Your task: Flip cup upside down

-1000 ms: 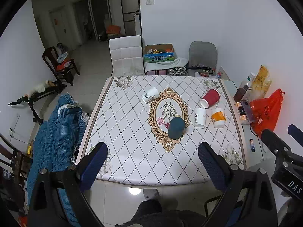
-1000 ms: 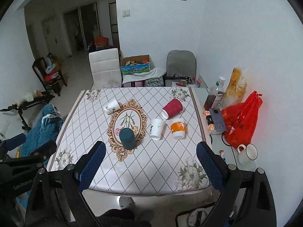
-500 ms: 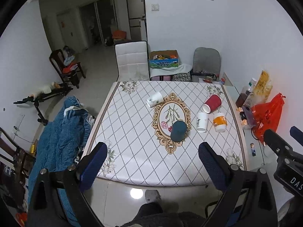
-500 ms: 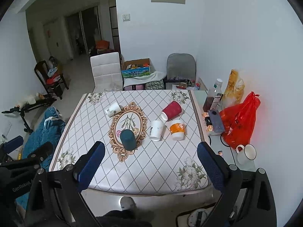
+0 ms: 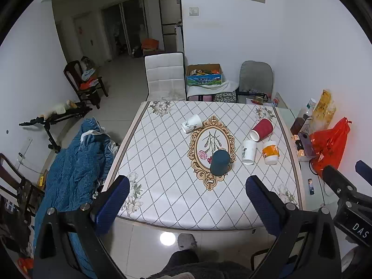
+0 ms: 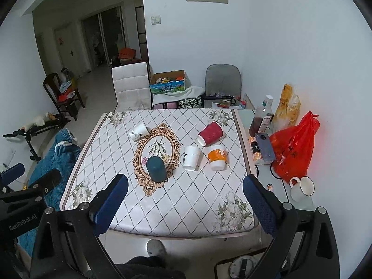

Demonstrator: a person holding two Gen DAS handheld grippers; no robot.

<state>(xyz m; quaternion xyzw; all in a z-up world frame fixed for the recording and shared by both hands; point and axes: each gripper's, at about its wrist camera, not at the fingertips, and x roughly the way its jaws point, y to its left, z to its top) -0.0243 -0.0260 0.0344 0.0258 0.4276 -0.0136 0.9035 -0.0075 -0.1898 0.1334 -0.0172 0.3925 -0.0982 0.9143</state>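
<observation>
Several cups are on a table with a diamond-pattern cloth (image 5: 162, 162) (image 6: 111, 153). A dark teal cup (image 5: 220, 162) (image 6: 156, 169) stands upside down on the oval motif. A white cup (image 5: 248, 151) (image 6: 191, 154) and an orange-banded cup (image 5: 270, 152) (image 6: 217, 157) also stand mouth down. A red cup (image 5: 262, 129) (image 6: 210, 133) and a white printed cup (image 5: 192, 123) (image 6: 138, 132) lie on their sides. My left gripper (image 5: 187, 191) and right gripper (image 6: 184, 189) are open and empty, high above the near table edge.
A side table at the right holds a red bag (image 6: 293, 148), bottle (image 6: 261, 118), phone (image 6: 265, 146) and white mug (image 6: 302, 188). A blue quilt (image 5: 74, 162) lies left of the table. A white chair (image 5: 165, 76) and a grey chair (image 5: 255, 79) stand behind.
Both grippers have risen and drawn back, so the table looks smaller and lower in both views. The cups have not moved.
</observation>
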